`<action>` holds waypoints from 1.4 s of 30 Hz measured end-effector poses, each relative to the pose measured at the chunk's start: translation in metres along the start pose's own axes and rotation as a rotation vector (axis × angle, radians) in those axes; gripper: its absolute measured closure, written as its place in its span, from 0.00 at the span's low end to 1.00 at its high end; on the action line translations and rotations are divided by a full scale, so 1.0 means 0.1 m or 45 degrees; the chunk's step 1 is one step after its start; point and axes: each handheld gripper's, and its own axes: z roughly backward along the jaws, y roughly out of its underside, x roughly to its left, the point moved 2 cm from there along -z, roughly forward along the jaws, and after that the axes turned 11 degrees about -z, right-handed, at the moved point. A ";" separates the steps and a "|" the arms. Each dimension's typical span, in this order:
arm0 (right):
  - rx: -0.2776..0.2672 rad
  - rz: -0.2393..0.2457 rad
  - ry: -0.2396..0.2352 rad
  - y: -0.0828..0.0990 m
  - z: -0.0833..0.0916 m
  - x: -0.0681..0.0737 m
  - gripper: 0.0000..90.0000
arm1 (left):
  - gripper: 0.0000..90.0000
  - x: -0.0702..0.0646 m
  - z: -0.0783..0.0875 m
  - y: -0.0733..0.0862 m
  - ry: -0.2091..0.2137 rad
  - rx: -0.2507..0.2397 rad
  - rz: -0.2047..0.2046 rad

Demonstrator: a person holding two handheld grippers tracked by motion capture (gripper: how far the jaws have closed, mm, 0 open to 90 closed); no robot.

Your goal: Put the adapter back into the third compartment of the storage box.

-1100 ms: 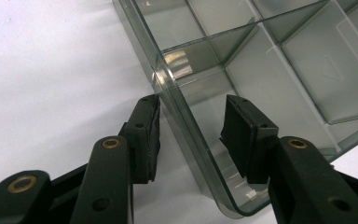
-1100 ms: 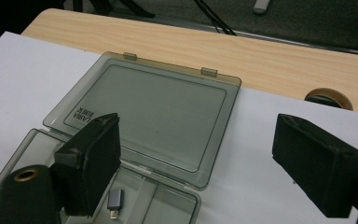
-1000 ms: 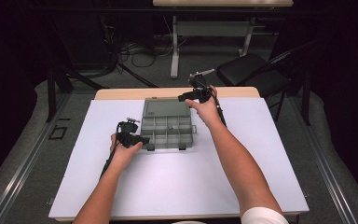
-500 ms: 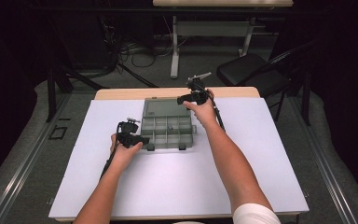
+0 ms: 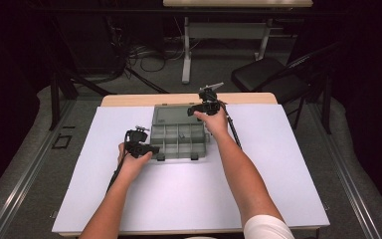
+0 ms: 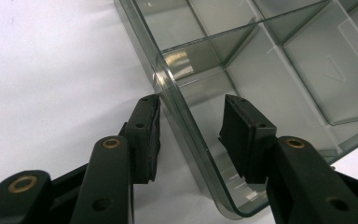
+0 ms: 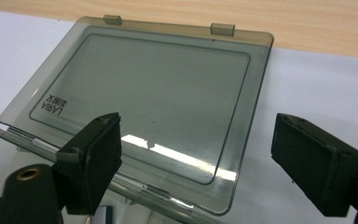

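A clear grey compartment box [image 5: 179, 142] lies on the white sheet with its lid [image 5: 174, 115] folded flat behind it. My left gripper [image 5: 154, 148] sits at the box's left front corner. In the left gripper view its jaws [image 6: 191, 126] straddle the box's side wall [image 6: 177, 98], one pad outside against it, the other inside with a gap. My right gripper [image 5: 193, 107] hovers over the lid's right end. In the right gripper view the jaws [image 7: 196, 163] stand wide open above the lid [image 7: 149, 88], holding nothing.
A white sheet [image 5: 189, 194] covers most of the wooden table [image 5: 129, 99], whose bare strip shows behind the lid. A black chair [image 5: 268, 79] stands behind the table at the right. Cables lie on the floor beyond.
The right gripper has sunk a little toward the lid. The left gripper and the box have stayed where they were.
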 end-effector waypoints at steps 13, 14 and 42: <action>0.039 -0.066 -0.035 0.13 -0.17 -0.08 0.19 | 0.63 0.00 0.00 0.00 -0.001 -0.004 0.002; 0.046 -0.070 -0.036 0.13 -0.18 -0.08 0.19 | 0.63 0.00 0.00 0.00 -0.001 -0.004 0.002; 0.059 -0.081 -0.060 0.20 -0.26 -0.10 0.26 | 0.64 -0.01 0.00 0.00 -0.013 -0.002 0.001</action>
